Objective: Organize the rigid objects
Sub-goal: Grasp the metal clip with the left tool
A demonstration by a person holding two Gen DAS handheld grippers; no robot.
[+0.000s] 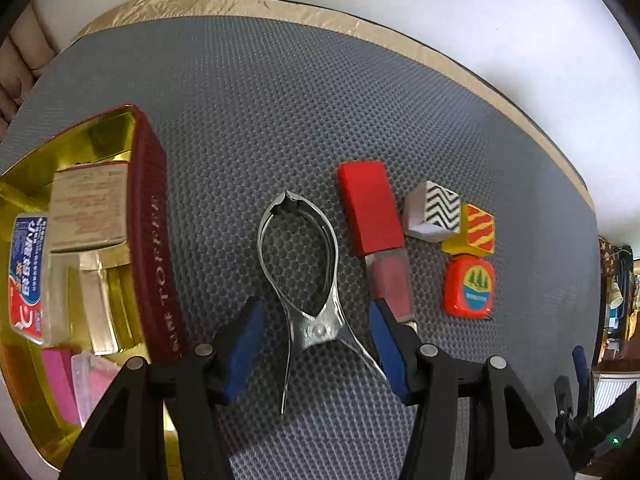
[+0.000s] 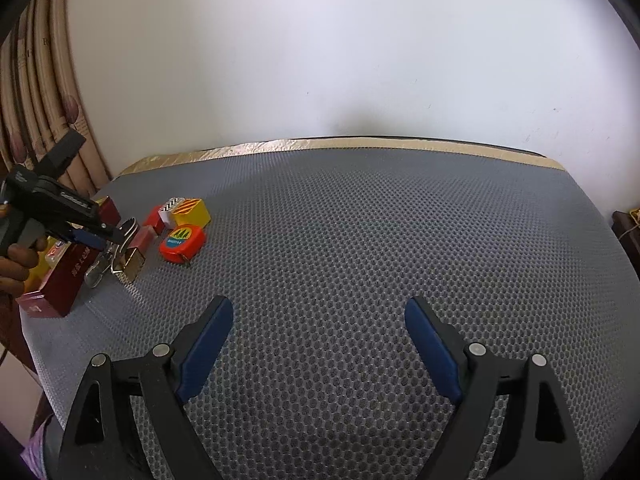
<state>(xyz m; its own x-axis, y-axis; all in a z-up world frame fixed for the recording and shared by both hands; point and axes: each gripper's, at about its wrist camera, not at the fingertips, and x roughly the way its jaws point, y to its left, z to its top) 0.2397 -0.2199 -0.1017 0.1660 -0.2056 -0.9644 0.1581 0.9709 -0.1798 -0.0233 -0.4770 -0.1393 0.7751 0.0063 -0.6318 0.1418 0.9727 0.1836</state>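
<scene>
Steel clamp [image 1: 300, 280]: lies flat on the grey honeycomb mat [image 1: 280, 120], long axis running away from the left camera; its looped jaw end points to the far edge, its two splayed handles point back at the lens.
Left claw [image 1: 316, 356]: hangs steeply over the clamp's handles, blue pads apart on either side of them, gripping nothing.
Tin [image 1: 156, 240]: dark red, gold inside, left of the clamp, already holding small boxes.
Red block [image 1: 370, 208]: right of the clamp, long axis roughly parallel to it, a pink bottle [image 1: 394, 284] at its near end.
Cubes: zigzag cube [image 1: 432, 210] and yellow cube [image 1: 474, 230] touching; orange tape measure [image 1: 470, 286] just below.
Right claw [image 2: 320, 344]: spread wide and empty over bare mat, well apart from the cluster.
</scene>
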